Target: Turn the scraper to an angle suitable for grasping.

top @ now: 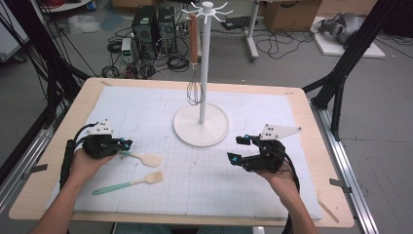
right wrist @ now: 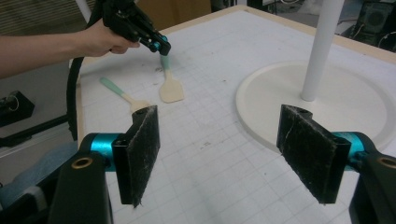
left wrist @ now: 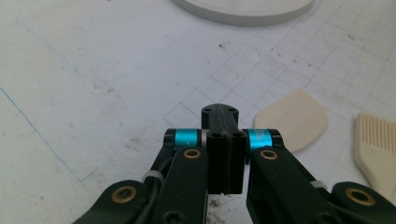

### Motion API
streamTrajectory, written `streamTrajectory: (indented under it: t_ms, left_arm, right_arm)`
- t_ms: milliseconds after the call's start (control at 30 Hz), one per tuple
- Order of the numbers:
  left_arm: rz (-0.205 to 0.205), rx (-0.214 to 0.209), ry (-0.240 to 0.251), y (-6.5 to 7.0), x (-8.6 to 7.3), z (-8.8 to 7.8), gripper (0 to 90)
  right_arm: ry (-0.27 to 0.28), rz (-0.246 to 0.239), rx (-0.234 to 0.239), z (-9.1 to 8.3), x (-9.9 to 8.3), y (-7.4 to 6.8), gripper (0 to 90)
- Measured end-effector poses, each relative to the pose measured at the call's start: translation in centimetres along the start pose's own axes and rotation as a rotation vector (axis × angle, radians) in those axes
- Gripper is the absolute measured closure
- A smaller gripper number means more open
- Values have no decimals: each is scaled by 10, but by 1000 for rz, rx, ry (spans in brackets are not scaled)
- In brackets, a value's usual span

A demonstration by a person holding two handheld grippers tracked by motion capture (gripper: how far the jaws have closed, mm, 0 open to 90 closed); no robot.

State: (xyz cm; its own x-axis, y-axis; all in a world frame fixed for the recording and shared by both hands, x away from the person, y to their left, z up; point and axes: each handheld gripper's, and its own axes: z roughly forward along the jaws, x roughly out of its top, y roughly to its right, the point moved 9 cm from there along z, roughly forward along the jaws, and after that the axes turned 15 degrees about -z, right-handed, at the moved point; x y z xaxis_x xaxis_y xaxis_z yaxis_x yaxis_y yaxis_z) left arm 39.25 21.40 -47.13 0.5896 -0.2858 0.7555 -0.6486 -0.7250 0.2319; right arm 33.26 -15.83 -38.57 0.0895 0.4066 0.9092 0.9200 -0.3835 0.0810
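- Nearest to us in the left gripper view, our left gripper [left wrist: 223, 140] had its two black jaws pressed flat together, with no gap visible between them.
- From the right gripper view we saw those jaws clamped on the mint-green handle of the spatula [right wrist: 170, 87], whose cream blade rested on the mat.
- From the high view, our left gripper [top: 127, 144] sat near the left edge of the table [top: 58, 146], and the spatula [top: 146, 159] stretched from its jaws toward the middle of the mat.
- Just beside the spatula, on the side closer to us, lay the slotted turner [top: 130, 183], green-handled with a cream head, not touching anything.
- In the left gripper view the spatula blade [left wrist: 294, 119] and the ribbed turner head [left wrist: 377, 147] lay close together but apart.
- Our right gripper [top: 240, 148] hovered over the right half of the mat; its jaws stood wide apart with nothing between them.
- Between the two grippers and farther back stood the white rack [top: 201, 127], a round base with a tall pole and hooks at the top.
- On one hook hung the whisk [top: 195, 58] by its brown handle, its wire head just above the mat beside the pole.
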Motion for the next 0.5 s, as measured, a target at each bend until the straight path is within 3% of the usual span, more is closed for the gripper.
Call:
streamTrajectory:
  t_ms: [200, 500]
  left_arm:
    - [-7, 25, -45, -6, -6, 8, 897]
    - [-7, 26, -91, -7, -12, 16, 897]
  right_arm:
    - [-4, -12, 0, 0, -1, -1, 293]
    - [4, -17, -11, -4, 1, -2, 293]
